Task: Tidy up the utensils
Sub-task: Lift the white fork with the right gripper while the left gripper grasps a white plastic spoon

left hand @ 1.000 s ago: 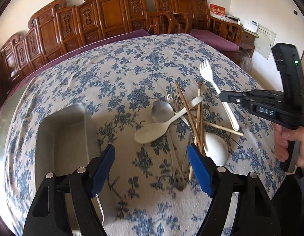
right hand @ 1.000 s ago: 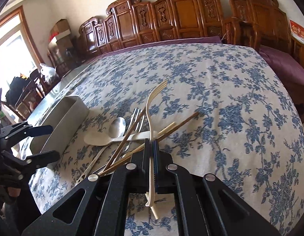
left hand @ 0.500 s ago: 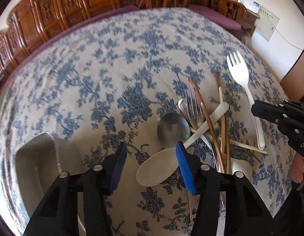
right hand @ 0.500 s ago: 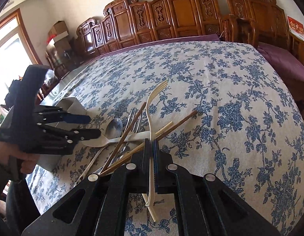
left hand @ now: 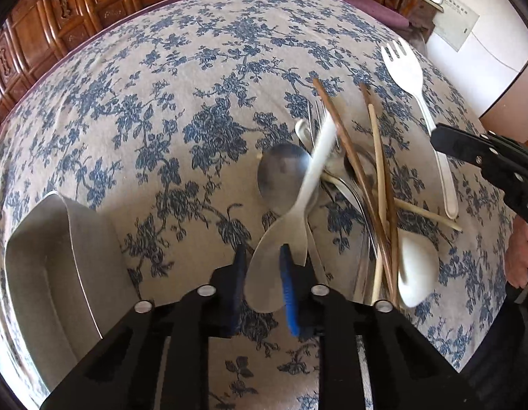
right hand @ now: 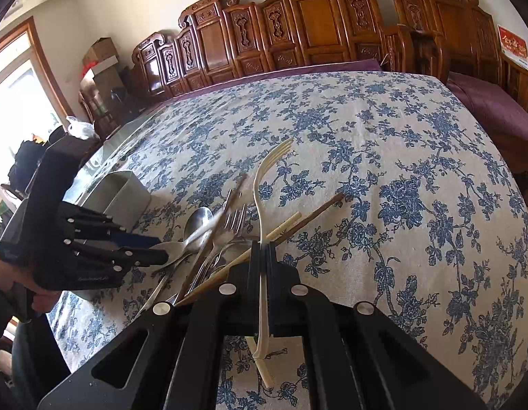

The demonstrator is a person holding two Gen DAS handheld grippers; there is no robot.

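Observation:
A white plastic spoon stands tilted on its edge, its bowl between the blue pads of my left gripper, whose jaws are closing and pressing on it; the handle is blurred. My right gripper is shut on the handle of a white plastic fork, tines pointing away. In the left wrist view that fork runs into the right gripper. Between the grippers lies a pile: a metal spoon, a metal fork, brown chopsticks, pale chopsticks and a second white spoon.
A grey rectangular bin stands on the floral tablecloth left of the pile, also seen behind the left gripper as the bin. Carved wooden chairs line the far edge. A hand holds the right tool.
My left gripper came down over the pile and narrowed from wide open onto the white spoon's bowl, which tipped up off the cloth. The right gripper and its fork kept still.

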